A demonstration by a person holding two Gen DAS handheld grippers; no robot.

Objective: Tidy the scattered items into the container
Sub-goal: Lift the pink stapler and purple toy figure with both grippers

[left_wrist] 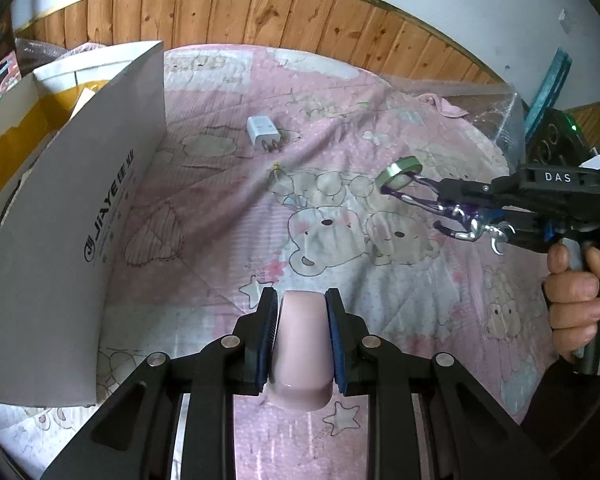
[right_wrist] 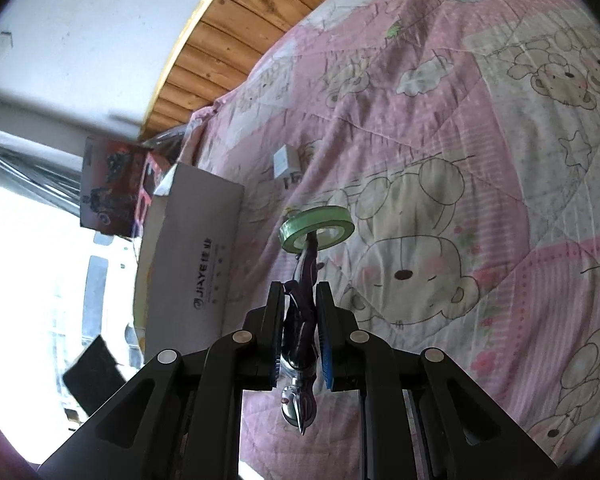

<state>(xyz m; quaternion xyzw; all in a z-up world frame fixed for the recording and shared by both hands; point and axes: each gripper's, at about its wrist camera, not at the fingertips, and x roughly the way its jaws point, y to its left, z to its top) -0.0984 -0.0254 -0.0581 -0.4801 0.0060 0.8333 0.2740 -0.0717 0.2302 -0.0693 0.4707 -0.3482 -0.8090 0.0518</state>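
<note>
In the left wrist view my left gripper (left_wrist: pixel 302 300) is shut on a pale pink, rounded plastic piece (left_wrist: pixel 300 344), held low over the bed. To the right, a hand holds my right gripper (left_wrist: pixel 460 204), shut on a purple and silver toy figure (left_wrist: pixel 456 216). A green tape roll (left_wrist: pixel 400 169) hangs on the figure's far tip. In the right wrist view the same figure (right_wrist: pixel 300 320) sits between the fingers of my right gripper (right_wrist: pixel 300 288), with the tape roll (right_wrist: pixel 316 228) beyond it. The white cardboard box (left_wrist: pixel 100 220) stands open at the left, also seen as the box (right_wrist: pixel 192 264).
A white charger plug (left_wrist: pixel 263 130) lies on the pink bear-print quilt (left_wrist: pixel 332 240) past the box's corner, and shows as the plug (right_wrist: pixel 286 162). A tiny yellowish item (left_wrist: pixel 277 168) lies near it. Wooden panelling (left_wrist: pixel 260 8) backs the bed. Clear plastic wrap (left_wrist: pixel 480 100) lies far right.
</note>
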